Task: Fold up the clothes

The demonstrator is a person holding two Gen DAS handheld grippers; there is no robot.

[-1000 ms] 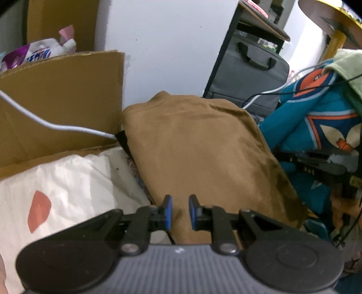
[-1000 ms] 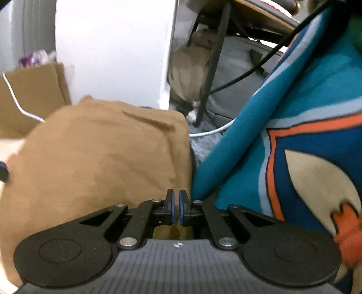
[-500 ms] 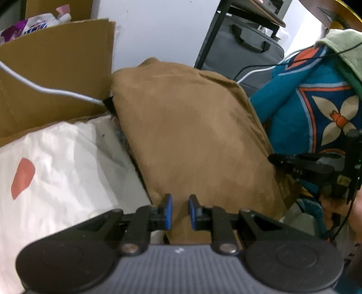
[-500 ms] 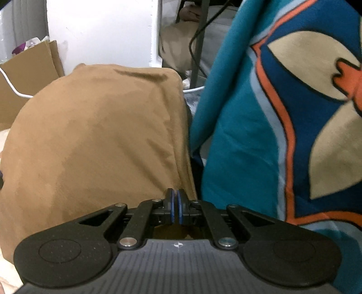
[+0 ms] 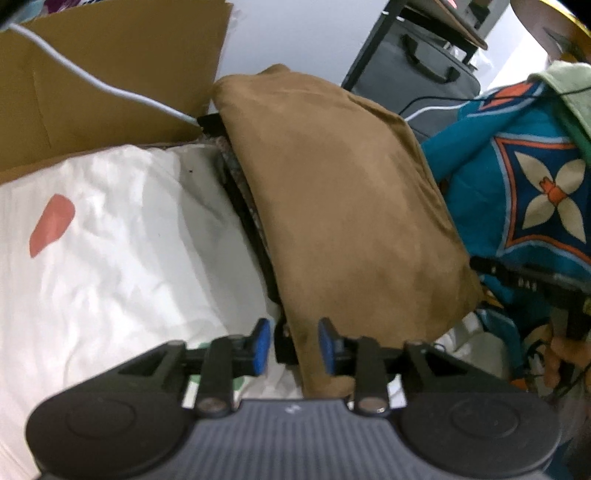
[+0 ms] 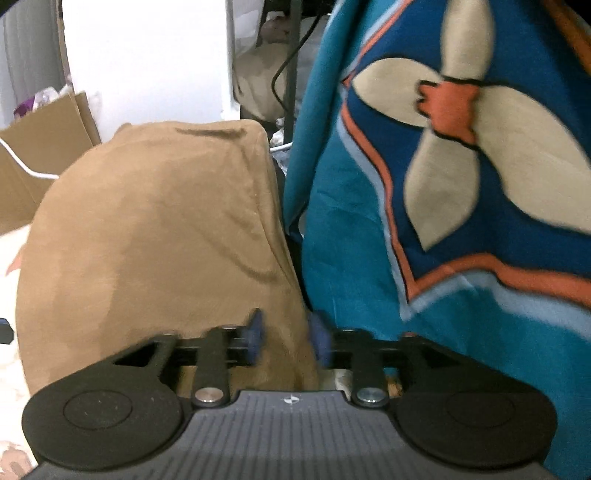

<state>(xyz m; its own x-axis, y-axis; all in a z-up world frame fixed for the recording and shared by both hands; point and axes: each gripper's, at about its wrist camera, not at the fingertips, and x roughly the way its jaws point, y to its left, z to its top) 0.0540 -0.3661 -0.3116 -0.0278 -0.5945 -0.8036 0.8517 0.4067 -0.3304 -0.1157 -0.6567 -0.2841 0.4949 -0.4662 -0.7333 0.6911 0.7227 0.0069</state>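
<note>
1. Left gripper [image 5: 291,345]: jaws opening, part-way apart. The near left edge of the brown garment [image 5: 343,206] lies in the gap between the blue pads [image 5: 261,345], but no pad presses on it. Nothing gripped.
2. Right gripper [image 6: 285,338]: jaws opening, part-way apart, pads motion-blurred. The garment's near right corner [image 6: 155,240] sits between them; I see no clamp on it.
3. Garment: folded into a flat tan slab, lying on a dark layer [image 5: 251,218] that shows along its left edge. Both grippers are at its near end, one at each corner.
4. Left of it: white bedding [image 5: 122,251] with a red-orange patch, touching the dark layer's edge.
5. Behind the bedding: a cardboard flap [image 5: 103,70], with a white cable [image 5: 110,90] running across it to a point beside the garment's far left corner.
6. Right of it: a teal blanket [image 6: 461,206] with an orange, cream and navy flower print, hanging close against the garment's right side and crowding the right gripper.
7. In the left view, the right gripper's black body [image 5: 535,284] shows at the garment's near right corner, with a hand [image 5: 561,358] below it.
8. Background: white wall [image 5: 295,33], grey bag [image 5: 417,70] beside a black table leg, and a pale green cloth [image 5: 565,88] on top of the blanket.
</note>
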